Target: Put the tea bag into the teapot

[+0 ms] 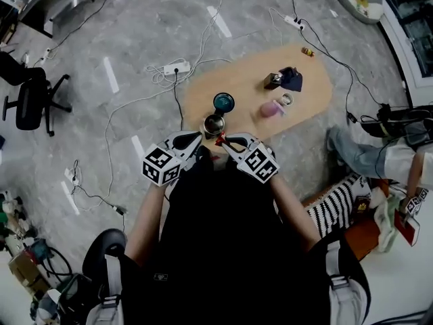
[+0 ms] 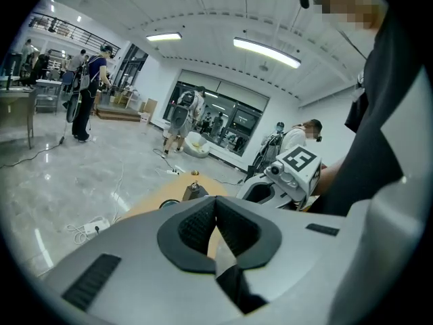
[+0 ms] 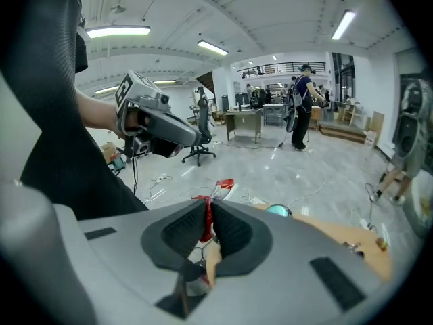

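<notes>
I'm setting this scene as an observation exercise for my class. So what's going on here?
A person stands at a low wooden table with a handheld gripper in each hand. The right gripper is shut on a red tea bag, held up close to the open metal teapot. The left gripper is shut with nothing visible in it and sits just beside the right one. A teal lid lies behind the pot. The bag is not yet in the teapot.

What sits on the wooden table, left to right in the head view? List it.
Teapot → pink item → dark blue cloth → small object. The teal bowl and the dark box overlap these sideways, so they are left out.
</notes>
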{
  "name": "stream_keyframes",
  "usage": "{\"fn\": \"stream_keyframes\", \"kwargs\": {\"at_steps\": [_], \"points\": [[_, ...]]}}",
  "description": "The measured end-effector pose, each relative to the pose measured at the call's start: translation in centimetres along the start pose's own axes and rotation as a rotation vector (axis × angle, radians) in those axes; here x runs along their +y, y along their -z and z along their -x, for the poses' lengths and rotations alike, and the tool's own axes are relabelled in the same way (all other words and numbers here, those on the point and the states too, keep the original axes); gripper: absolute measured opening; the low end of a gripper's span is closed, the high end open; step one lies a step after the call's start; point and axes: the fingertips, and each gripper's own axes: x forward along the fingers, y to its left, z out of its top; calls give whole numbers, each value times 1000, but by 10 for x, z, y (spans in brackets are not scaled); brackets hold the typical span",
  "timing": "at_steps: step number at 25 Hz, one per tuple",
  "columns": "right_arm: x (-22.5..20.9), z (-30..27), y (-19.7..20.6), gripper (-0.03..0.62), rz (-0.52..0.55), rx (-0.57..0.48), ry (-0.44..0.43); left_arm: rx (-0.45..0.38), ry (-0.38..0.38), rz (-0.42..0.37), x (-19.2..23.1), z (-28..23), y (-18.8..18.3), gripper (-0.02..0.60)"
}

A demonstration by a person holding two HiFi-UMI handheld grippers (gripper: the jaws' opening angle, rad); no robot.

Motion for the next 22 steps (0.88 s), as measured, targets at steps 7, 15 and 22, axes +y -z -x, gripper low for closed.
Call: {"fn": "stream_keyframes", "kwargs": {"at_steps": [7, 15, 22], "points": [[-17, -26, 25, 43, -100, 41, 107, 78, 113, -58, 17, -11, -1, 8], [-34, -59, 68, 42, -221, 97, 121, 131, 157, -85, 22, -7, -4, 8], [-53, -107, 99, 43, -272, 145, 110, 159, 127, -66, 31, 10, 5, 8]]}}
